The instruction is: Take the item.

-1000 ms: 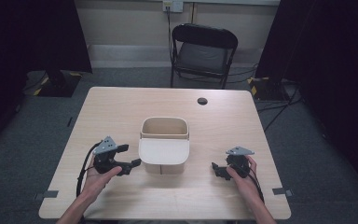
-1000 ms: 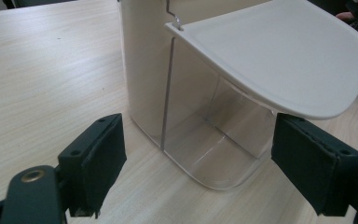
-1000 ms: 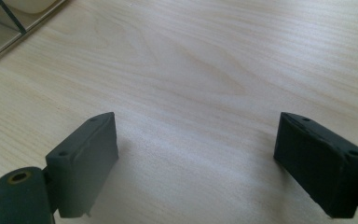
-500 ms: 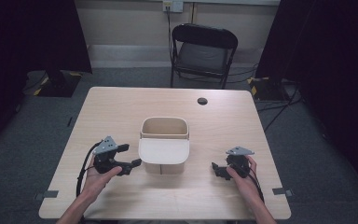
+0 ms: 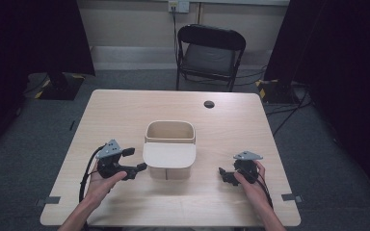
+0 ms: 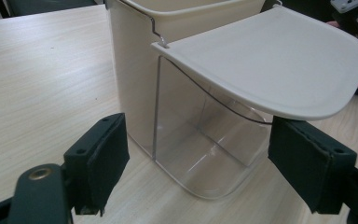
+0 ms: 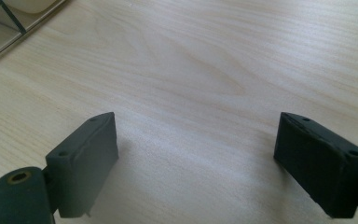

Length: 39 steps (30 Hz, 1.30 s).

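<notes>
A cream bin stands upright mid-table, flat lid projecting toward the near edge; left gripper and right gripper flank it, both spread and empty; no lettering legible.

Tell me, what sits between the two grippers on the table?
A cream bin with its flat lid stands between the left gripper and right gripper, in the high view.

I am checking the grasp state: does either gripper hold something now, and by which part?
Nothing is held. The left gripper has open jaws either side of the bin's clear front, not touching. The right gripper is open over bare table.
</notes>
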Each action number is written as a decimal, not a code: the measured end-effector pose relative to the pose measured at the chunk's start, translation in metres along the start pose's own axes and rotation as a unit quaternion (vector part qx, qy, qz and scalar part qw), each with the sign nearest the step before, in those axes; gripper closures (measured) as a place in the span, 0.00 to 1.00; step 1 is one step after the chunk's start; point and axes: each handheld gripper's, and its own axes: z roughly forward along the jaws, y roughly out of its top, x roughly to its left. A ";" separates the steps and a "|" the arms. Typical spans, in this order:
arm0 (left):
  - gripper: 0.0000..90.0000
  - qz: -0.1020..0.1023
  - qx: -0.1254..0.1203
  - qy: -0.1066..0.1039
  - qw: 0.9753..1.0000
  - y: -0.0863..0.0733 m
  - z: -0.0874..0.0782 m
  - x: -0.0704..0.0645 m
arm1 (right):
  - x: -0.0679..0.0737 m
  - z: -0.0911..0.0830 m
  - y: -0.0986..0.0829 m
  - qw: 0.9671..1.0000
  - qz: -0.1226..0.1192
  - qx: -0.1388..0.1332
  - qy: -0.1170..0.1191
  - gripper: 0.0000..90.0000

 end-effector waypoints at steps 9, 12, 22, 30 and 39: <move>0.22 0.002 -0.005 0.002 1.000 0.003 0.000 -0.002 | 0.000 0.000 0.000 1.000 0.000 0.000 0.000 0.14; 0.23 0.002 -0.004 0.001 1.000 0.004 0.000 -0.003 | 0.000 0.000 0.000 1.000 0.000 0.000 0.000 0.14; 0.23 0.012 -0.010 0.003 1.000 0.007 0.000 -0.005 | 0.000 0.000 0.000 1.000 0.000 0.000 0.000 0.14; 0.24 0.024 -0.011 -0.009 1.000 0.015 0.005 -0.009 | 0.000 0.000 0.000 1.000 0.000 0.000 0.000 0.14; 0.24 0.019 -0.024 -0.008 0.999 0.021 0.004 -0.011 | 0.000 0.000 0.000 1.000 -0.001 0.000 0.000 0.14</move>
